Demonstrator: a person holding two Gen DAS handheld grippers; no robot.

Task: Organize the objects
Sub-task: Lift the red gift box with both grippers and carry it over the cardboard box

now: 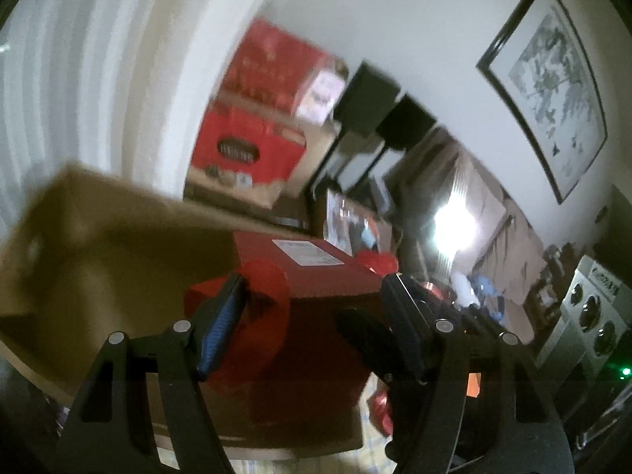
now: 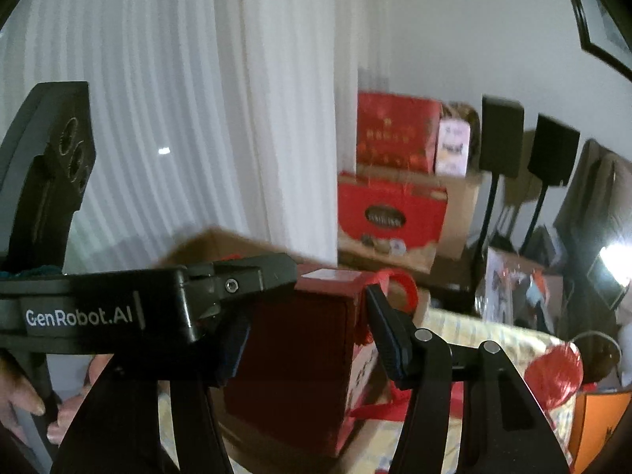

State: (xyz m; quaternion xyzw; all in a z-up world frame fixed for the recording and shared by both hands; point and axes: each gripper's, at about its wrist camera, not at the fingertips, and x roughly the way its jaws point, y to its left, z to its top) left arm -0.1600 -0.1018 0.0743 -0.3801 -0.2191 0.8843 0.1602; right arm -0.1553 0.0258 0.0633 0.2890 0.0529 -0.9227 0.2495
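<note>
Left gripper (image 1: 312,308) reaches in with its jaws apart around the near corner of a dark red rectangular cardboard gift box (image 1: 316,316). A red ribbon loop handle (image 1: 264,288) lies against its left finger, and I cannot tell whether either pad actually presses. The right gripper (image 2: 308,339) comes at the same box from the other side, jaws likewise apart and straddling it; the blur hides whether they touch.

The box stands upright on a pale yellow patterned cloth (image 2: 466,328), with an open brown corrugated carton (image 1: 98,245) just behind it. It looks like stiff paperboard with a smooth, possibly slick finish. How heavy it is I can't judge. My guess is the flat side panels offer the surest hold, squeezed from both sides, since the ribbon is soft and would let the box swing.

A white printed sticker label (image 1: 308,252) sits on top, too blurred to read. On the left gripper's black body, seen from the right camera, white lettering reads "GenRobot.AI" (image 2: 79,318).
</note>
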